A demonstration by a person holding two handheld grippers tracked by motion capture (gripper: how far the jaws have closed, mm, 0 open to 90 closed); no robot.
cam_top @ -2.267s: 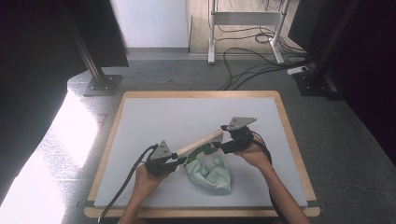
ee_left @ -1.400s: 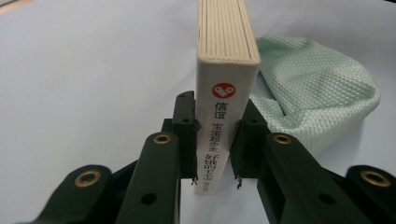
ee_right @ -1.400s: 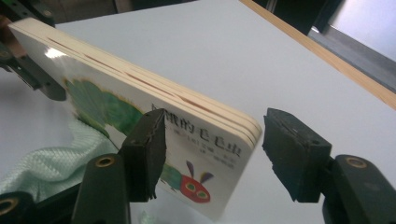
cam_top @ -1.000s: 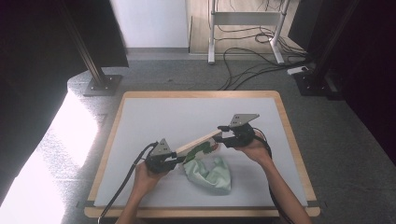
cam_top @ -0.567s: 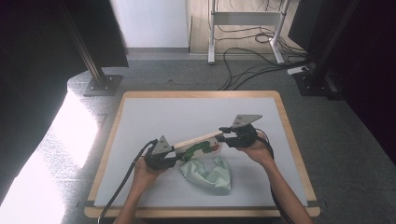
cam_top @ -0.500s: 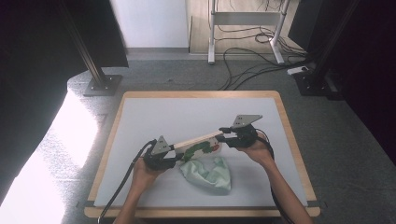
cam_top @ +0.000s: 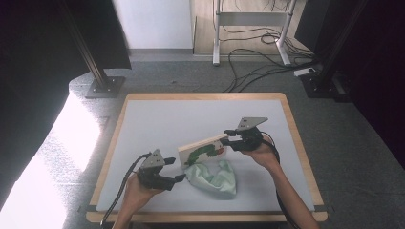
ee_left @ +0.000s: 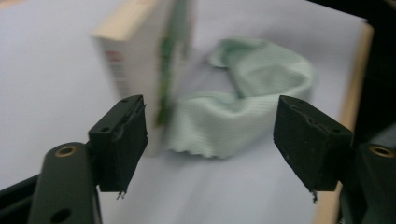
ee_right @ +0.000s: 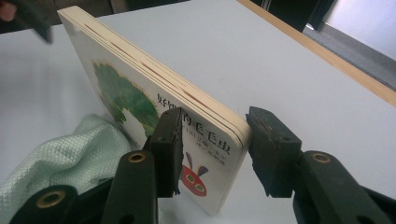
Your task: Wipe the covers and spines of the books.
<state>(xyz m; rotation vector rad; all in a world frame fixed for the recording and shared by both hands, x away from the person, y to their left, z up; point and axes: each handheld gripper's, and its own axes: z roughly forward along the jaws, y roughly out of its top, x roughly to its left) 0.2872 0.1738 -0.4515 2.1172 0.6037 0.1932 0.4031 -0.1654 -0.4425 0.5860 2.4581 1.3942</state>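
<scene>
on the table the right gripper [ee_right: 212,154] clamps the book [ee_right: 140,102], left gripper [ee_left: 210,140] just opened, empty.

One thick board picture book with pale page edges and a green caterpillar on its white cover [cam_top: 203,148] stands on edge on one wooden-framed table with a pale grey top [cam_top: 191,112]. One crumpled pale green waffle-weave cloth [cam_top: 213,175] lies beside the book. Two black hand-held tongs are at work over the surface: one left tongs [cam_top: 177,178] and one right tongs [cam_top: 227,137], each carried by one hand, two hands in all, and each topped by one grey three-cornered plate. Beyond the table, one white metal stand [cam_top: 250,28] rises from the floor, with one black post base [cam_top: 105,87] at the left.
</scene>
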